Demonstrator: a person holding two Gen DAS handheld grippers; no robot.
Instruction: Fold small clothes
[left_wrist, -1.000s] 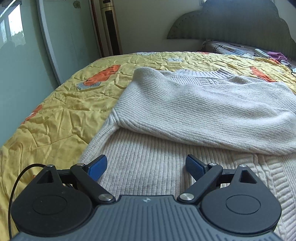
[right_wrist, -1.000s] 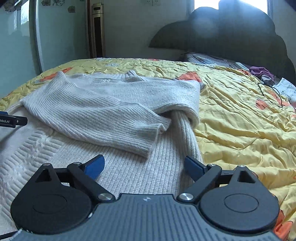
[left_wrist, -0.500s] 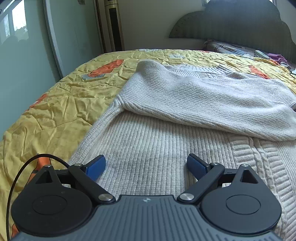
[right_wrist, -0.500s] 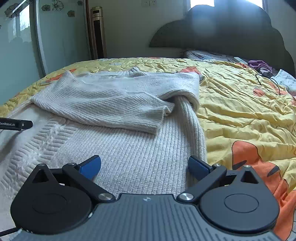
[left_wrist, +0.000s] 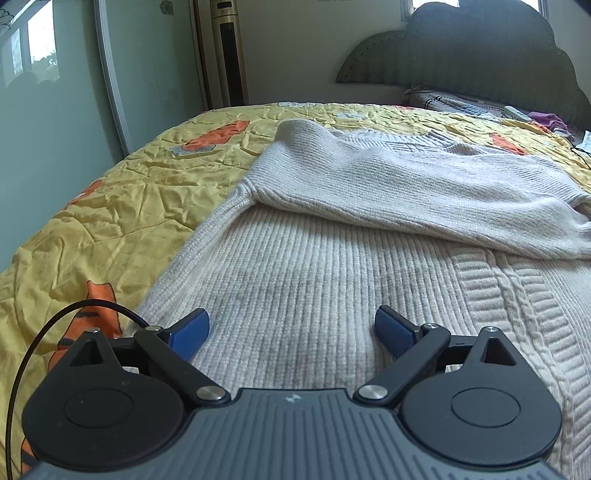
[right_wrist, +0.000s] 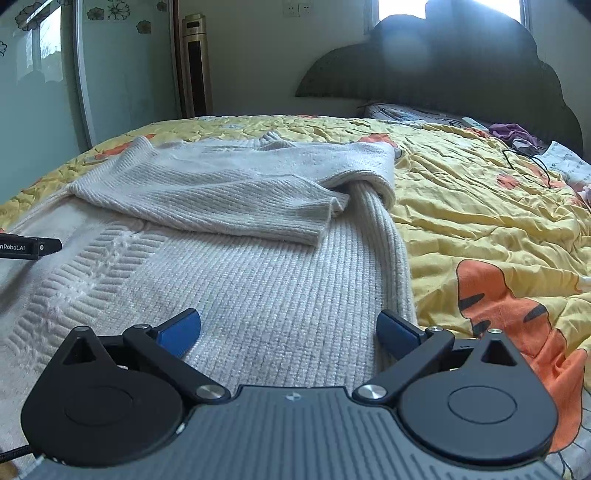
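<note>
Sweater (left_wrist: 314, 295) flat on quilt (left_wrist: 129, 206), long axis toward 12 o'clock, collar far, sleeves folded across. Left gripper (left_wrist: 291, 332), right gripper (right_wrist: 288, 332): jaws spread, nothing pinched. Right view alone shows cable (right_wrist: 532, 162) at 2 o'clock.

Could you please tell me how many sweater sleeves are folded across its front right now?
2: the upper sleeve lies across the chest of the sweater; the lower sleeve crosses below it.

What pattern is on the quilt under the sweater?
Yellow quilt with orange tiger-striped cartoon patches, clearest in the right wrist view.
</note>
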